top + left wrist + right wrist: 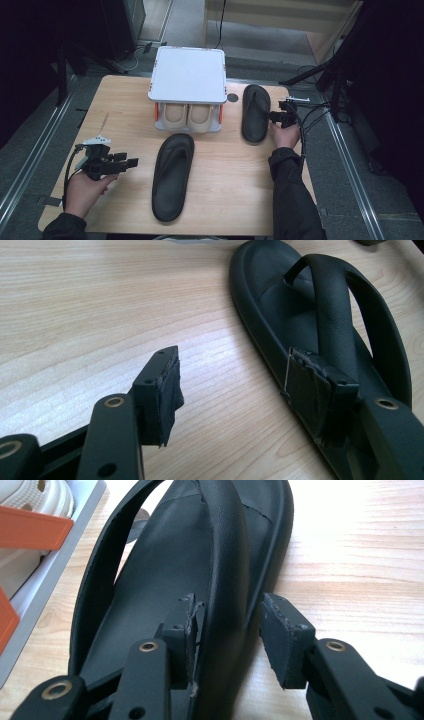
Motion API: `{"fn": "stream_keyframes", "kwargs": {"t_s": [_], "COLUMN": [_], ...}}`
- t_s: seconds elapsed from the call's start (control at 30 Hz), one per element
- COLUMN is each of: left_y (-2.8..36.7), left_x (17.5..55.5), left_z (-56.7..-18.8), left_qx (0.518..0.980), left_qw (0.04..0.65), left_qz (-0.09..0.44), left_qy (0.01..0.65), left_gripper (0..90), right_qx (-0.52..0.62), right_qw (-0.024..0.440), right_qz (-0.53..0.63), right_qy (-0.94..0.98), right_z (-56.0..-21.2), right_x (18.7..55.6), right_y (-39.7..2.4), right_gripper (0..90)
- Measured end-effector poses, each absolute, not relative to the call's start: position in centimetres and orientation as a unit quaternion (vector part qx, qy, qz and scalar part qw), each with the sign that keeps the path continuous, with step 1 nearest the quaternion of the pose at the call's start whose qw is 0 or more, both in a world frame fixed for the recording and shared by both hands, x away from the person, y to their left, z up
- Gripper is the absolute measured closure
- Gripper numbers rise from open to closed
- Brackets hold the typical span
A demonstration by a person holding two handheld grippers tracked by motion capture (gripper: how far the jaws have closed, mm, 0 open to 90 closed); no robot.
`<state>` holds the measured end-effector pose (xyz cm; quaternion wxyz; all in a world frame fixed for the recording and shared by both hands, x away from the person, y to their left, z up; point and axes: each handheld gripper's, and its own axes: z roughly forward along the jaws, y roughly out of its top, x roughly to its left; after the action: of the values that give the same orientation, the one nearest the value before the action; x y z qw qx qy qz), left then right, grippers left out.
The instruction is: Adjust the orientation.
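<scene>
Right gripper (pixel 227 640) jaws straddle my sandal's (pixel 165 580) side rim, open, pads clear. Light, flexible rubber: grip at rim. Left gripper (pixel 250 390) open, empty.

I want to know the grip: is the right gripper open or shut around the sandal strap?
Open. The right gripper straddles the strap, with a gap beside one pad.

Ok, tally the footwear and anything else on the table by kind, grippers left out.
Black flip-flops: 2, one at the table's middle, one at the right
Beige shoes: 2, in the rack
White shoe rack: 1
Total: 5
</scene>
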<state>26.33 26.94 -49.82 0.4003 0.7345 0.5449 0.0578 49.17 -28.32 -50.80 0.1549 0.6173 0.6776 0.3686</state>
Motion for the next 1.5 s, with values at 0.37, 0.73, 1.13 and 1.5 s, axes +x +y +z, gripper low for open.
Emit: {"fn": "stream_keyframes", "kwargs": {"t_s": [0.37,0.73,1.13,1.5], "left_y": [27.1,27.1,27.1,26.7], "left_x": [25.9,25.9,26.0,26.5], "left_z": [-49.9,-50.0,-50.0,-49.9], "left_qx": [0.731,0.731,0.732,0.736], "left_qw": [0.398,0.398,0.399,0.401], "left_qz": [0.057,0.058,0.056,0.052], "left_qy": [0.551,0.551,0.550,0.543], "left_gripper": [39.6,39.7,39.6,39.6], "right_qx": [0.628,0.632,0.634,0.621], "right_qw": [0.164,0.177,0.172,0.166], "right_qz": [0.361,0.357,0.365,0.367], "right_qy": [0.670,0.665,0.660,0.672], "right_z": [-51.3,-50.9,-50.2,-49.0], "right_x": [50.1,49.9,49.5,48.1], "right_y": [-27.9,-27.9,-28.0,-27.7], "right_gripper": [65.8,75.9,79.2,79.6]}}
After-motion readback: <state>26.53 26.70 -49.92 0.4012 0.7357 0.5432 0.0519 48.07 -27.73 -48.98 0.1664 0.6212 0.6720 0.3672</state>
